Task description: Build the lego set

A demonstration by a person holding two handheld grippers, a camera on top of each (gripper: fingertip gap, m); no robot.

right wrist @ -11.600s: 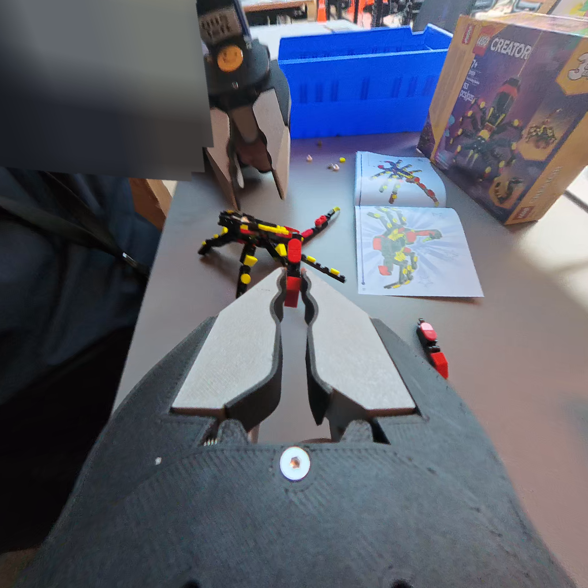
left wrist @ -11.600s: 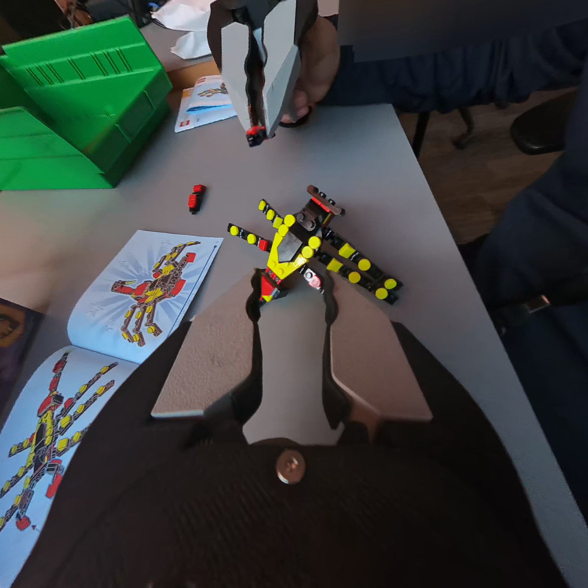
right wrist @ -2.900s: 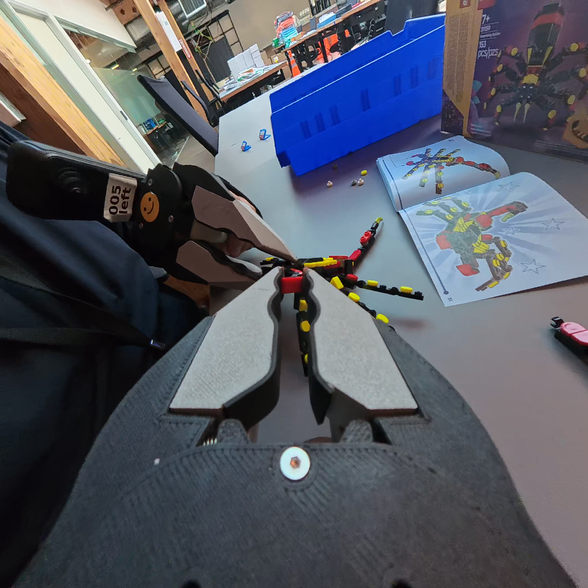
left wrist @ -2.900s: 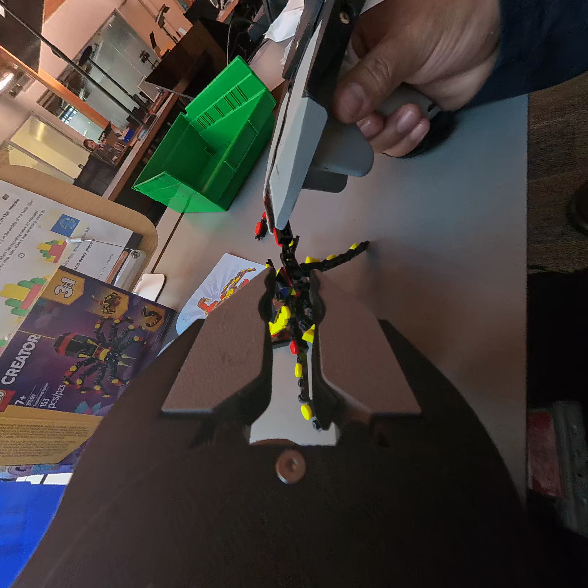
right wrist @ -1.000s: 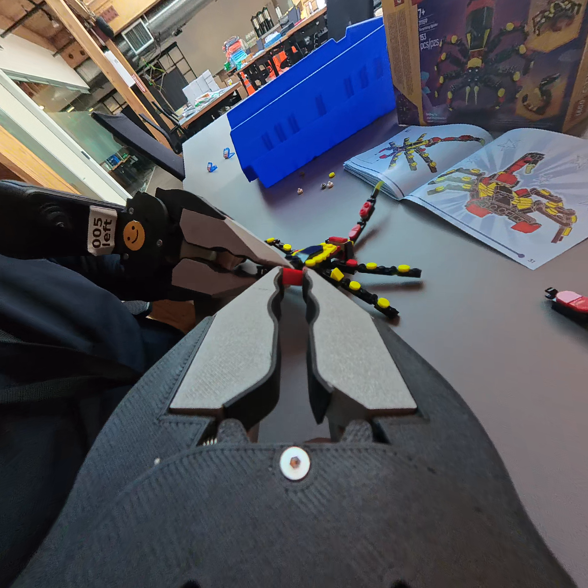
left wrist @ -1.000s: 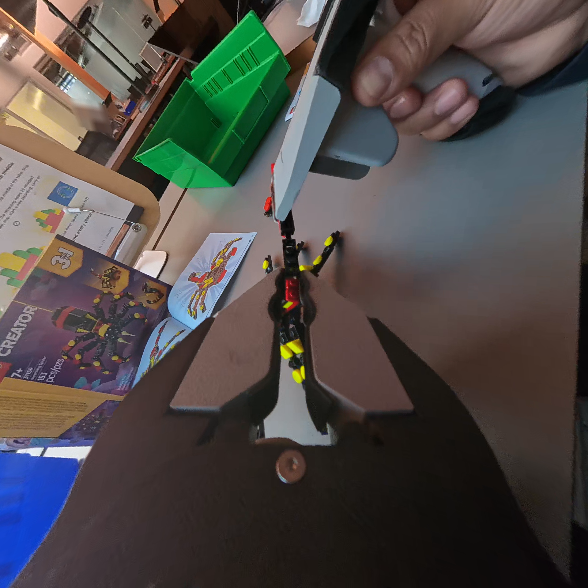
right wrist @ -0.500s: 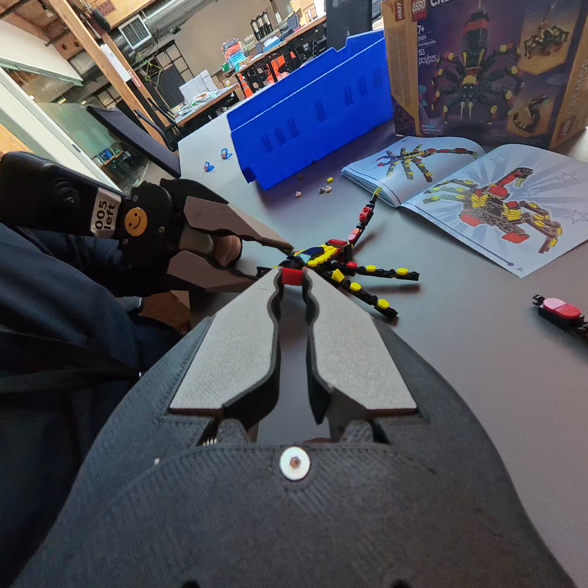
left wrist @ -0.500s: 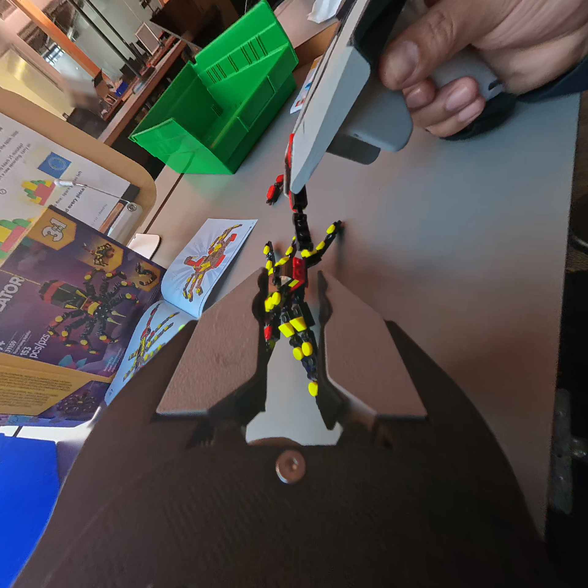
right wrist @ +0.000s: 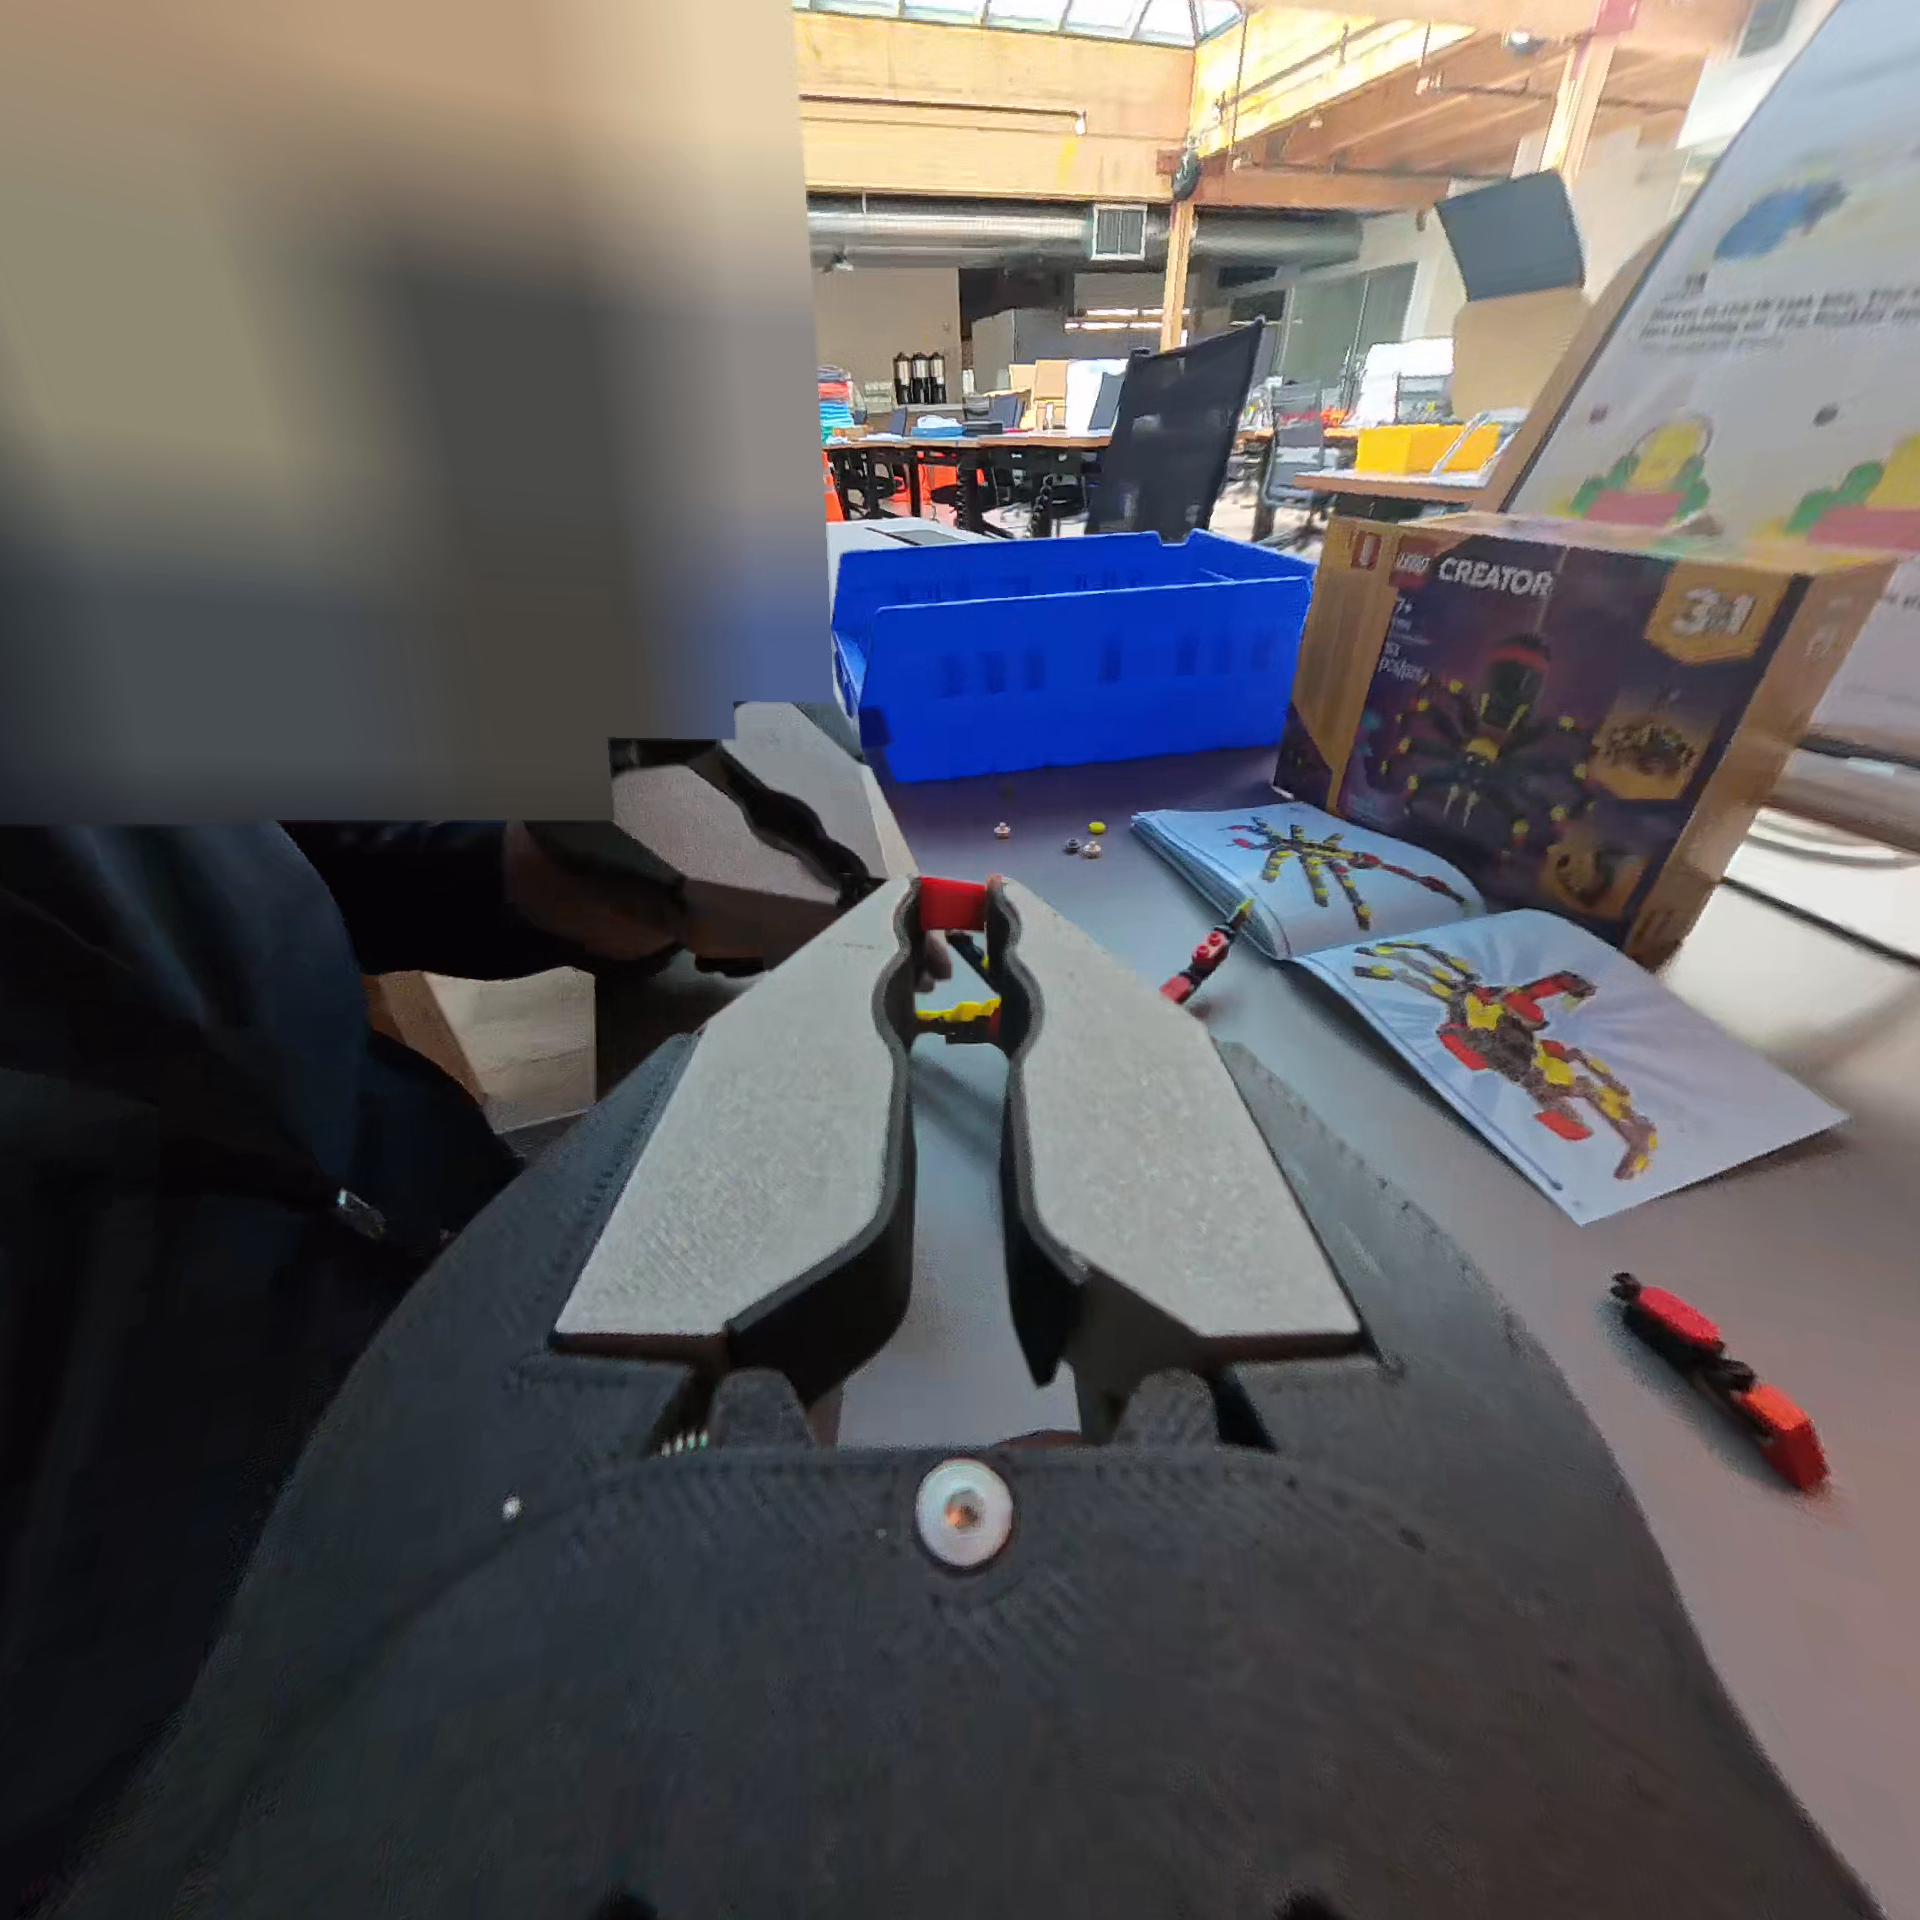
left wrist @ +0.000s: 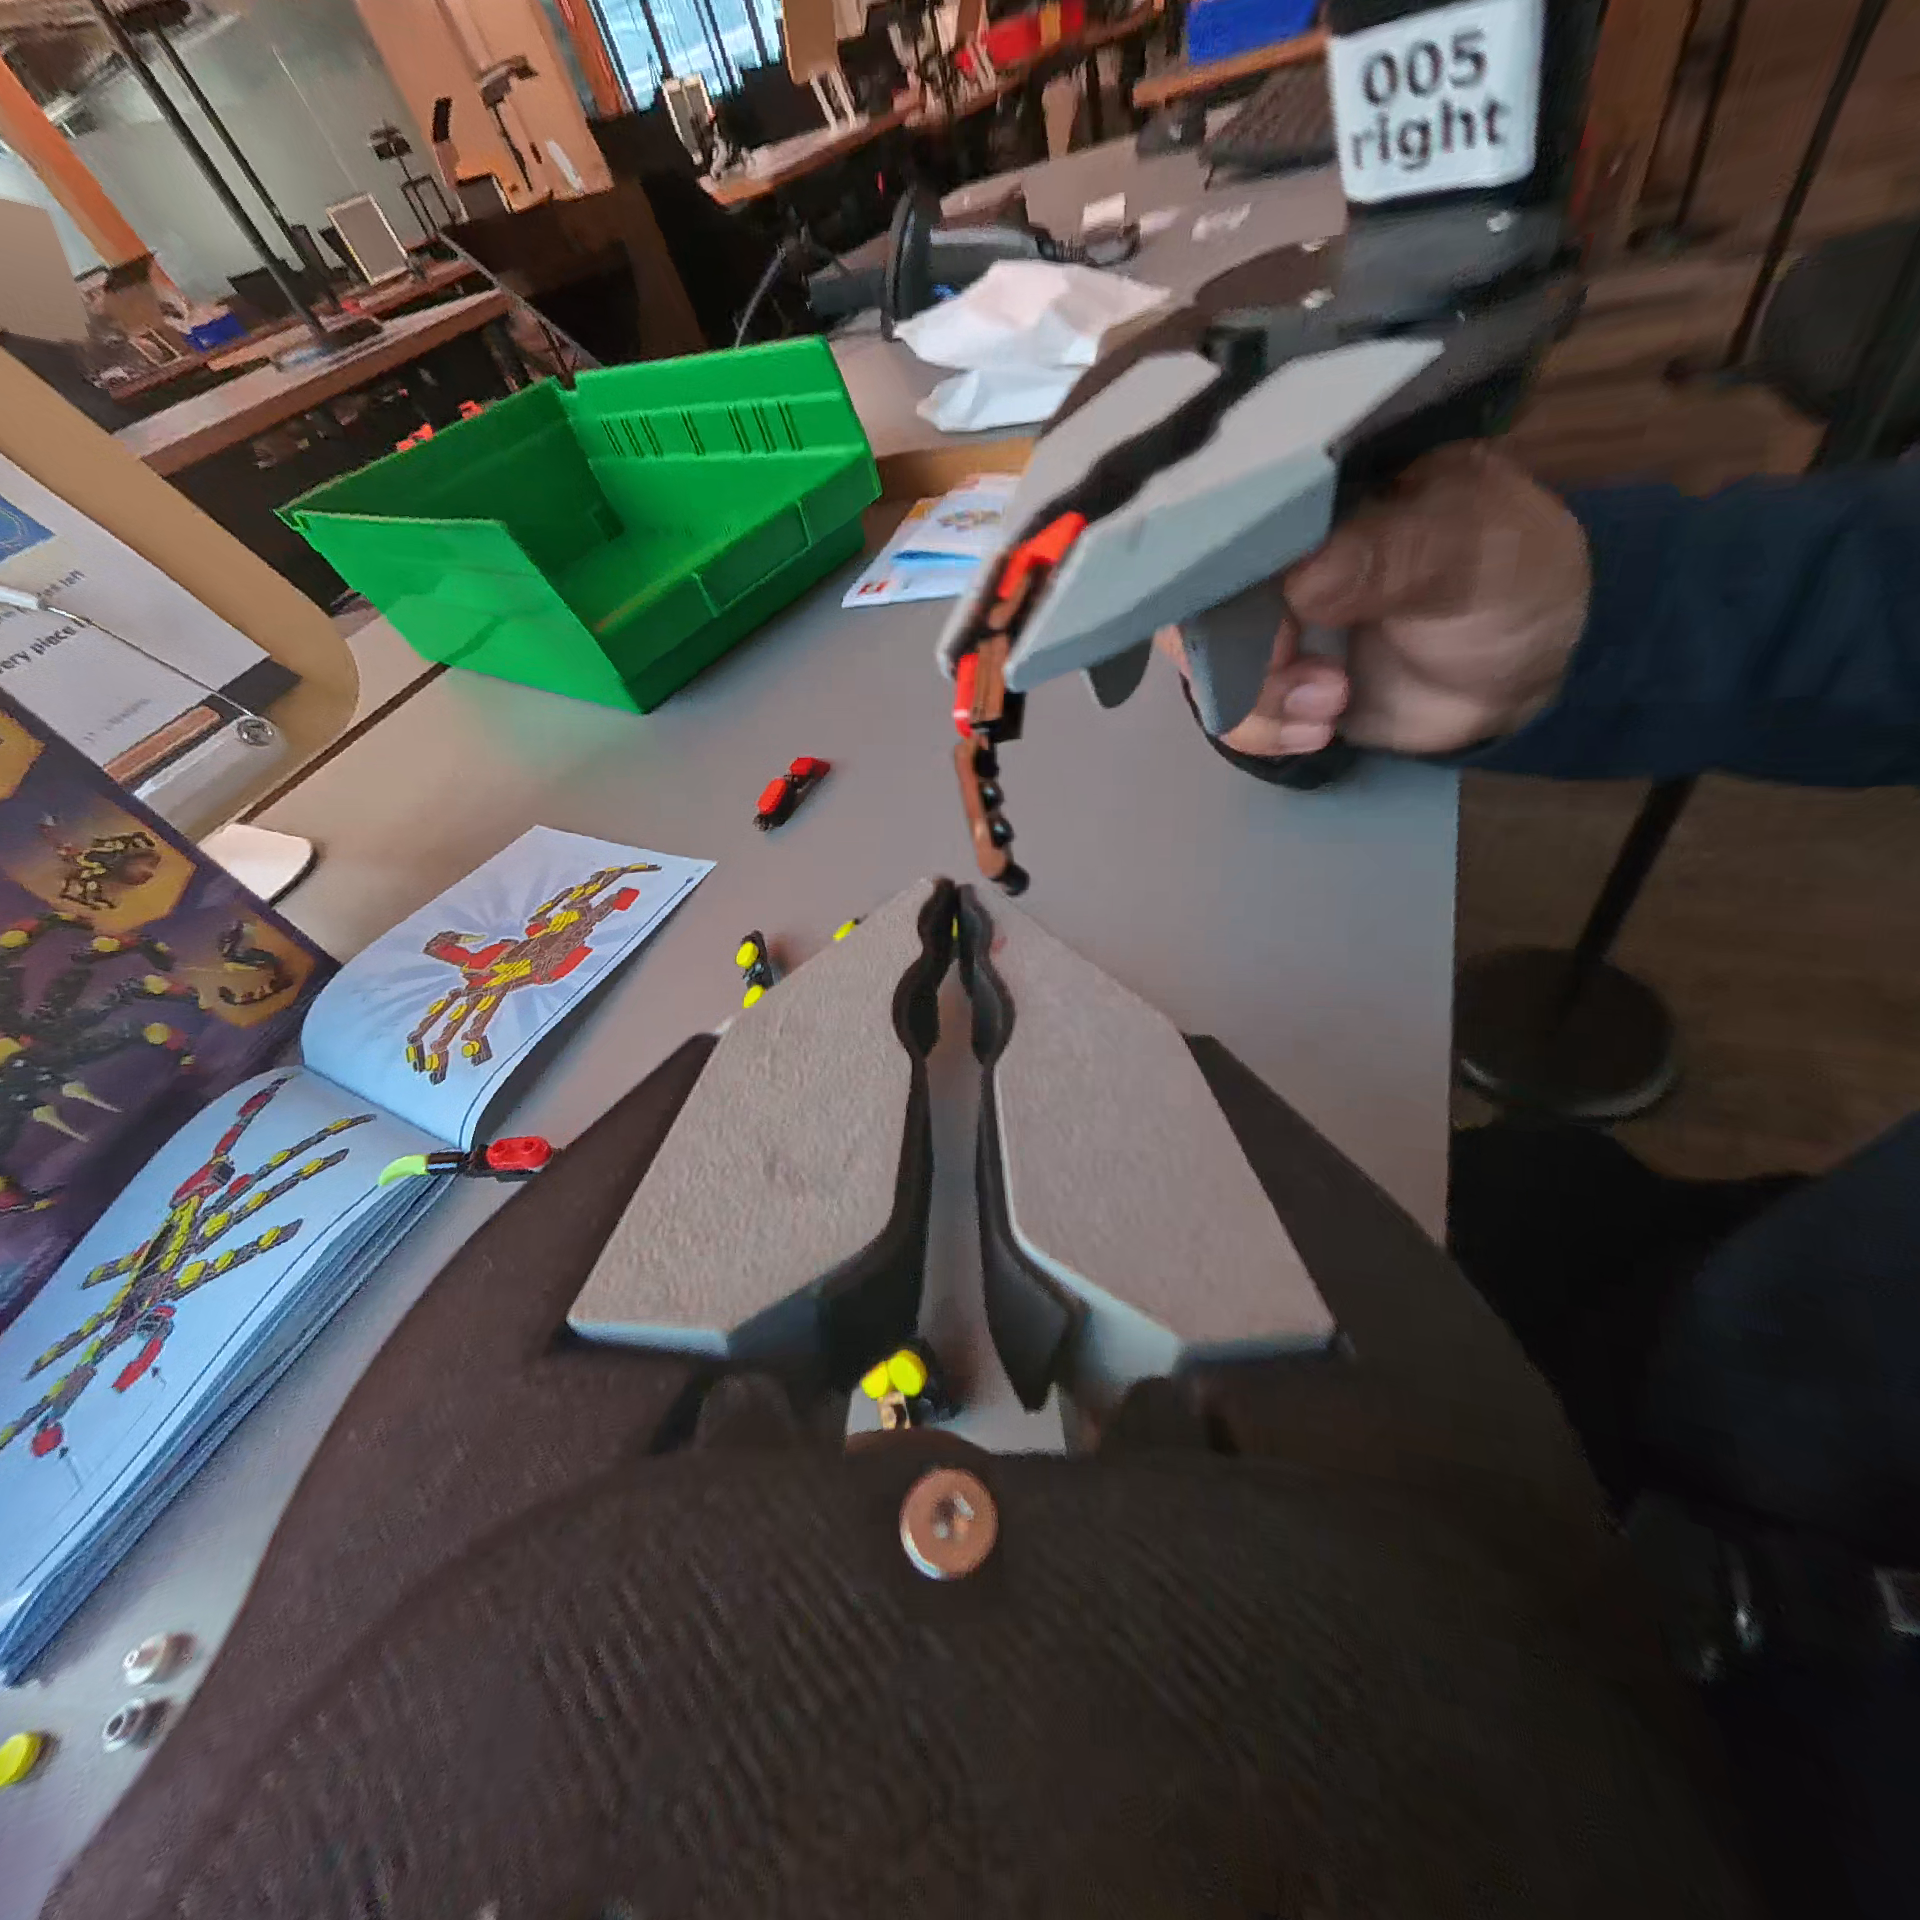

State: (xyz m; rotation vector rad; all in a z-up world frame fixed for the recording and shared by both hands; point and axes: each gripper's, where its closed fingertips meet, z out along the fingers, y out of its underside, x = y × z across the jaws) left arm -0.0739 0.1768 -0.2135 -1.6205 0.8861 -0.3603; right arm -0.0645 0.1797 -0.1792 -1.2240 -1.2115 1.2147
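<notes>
Grey tabletop (left wrist: pixel 1195 935) fills the left wrist view, with a workshop of desks behind. On it lie a green bin (left wrist: pixel 623 520), an open instruction booklet (left wrist: pixel 312 1143) and a small red-and-black piece (left wrist: pixel 790 792). The left gripper (left wrist: pixel 956 920) has its jaws pressed almost together at the tips; whether they pinch anything there is hard to tell. Bits of the black-and-yellow lego model (left wrist: pixel 894 1377) show beneath the fingers. Farther off, a hand (left wrist: pixel 1434 613) holds the right gripper (left wrist: pixel 987 665), its jaws clamped on a red-and-black tail segment (left wrist: pixel 987 779) that dangles toward the left tips.

From the right wrist view, the same table carries a blue bin (right wrist: pixel 1070 665), the set's box (right wrist: pixel 1558 727), the booklet and the loose red piece (right wrist: pixel 1714 1382). The right gripper's jaws pinch the segment's red end, with the model's yellow and black parts glimpsed through the gap below.

The likely trouble: the segment hangs free and jointed, so it may swing aside as it meets the model, or slip from the narrow pinch under pressing force. The model, mostly hidden beneath the left gripper, could also shift or lose a leg.
</notes>
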